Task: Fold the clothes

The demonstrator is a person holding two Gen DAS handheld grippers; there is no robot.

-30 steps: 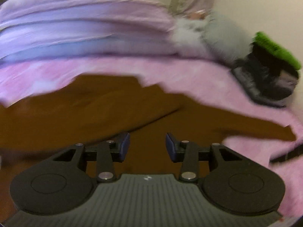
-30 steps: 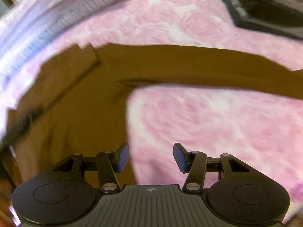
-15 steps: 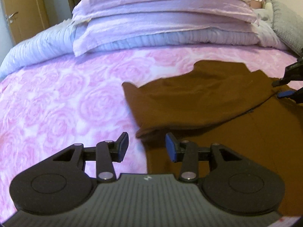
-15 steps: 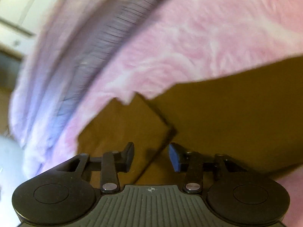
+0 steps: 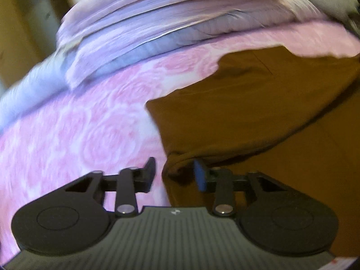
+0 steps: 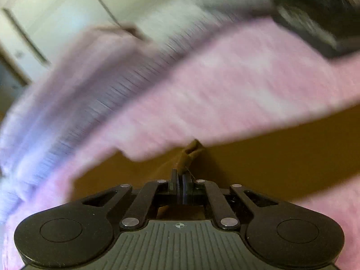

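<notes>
Brown knit cloth, a soft garment, lies spread on the bed over a pink rose-patterned bedspread, with one flap already laid back over the rest so that a rounded fold edge runs across it. It looks light and limp: it should drape and slide rather than hold a shape, and a pinch on one layer may drag the layer beneath along. The best holds are the corners and the fold edge, where the cloth bunches thick enough for the pads to bite.

At the near corner of that fold the left hand-held gripper straddles the bunched edge; its jaws are closing, the cloth lies between them, and the blue pad does not seem to press on it yet. The right hand-held gripper is fully closed on a small peak of the brown cloth at the garment's far edge, the pinched tuft standing up just beyond the fingertips. That view is badly smeared, so which part of the garment it has I cannot tell.

Beyond the garment, a stack of folded lilac and blue bedding sits at the head of the bed, well apart from the cloth. A dark object, too blurred to name, lies on the bedspread far to one side. Nothing stands between the grippers and the fold.
</notes>
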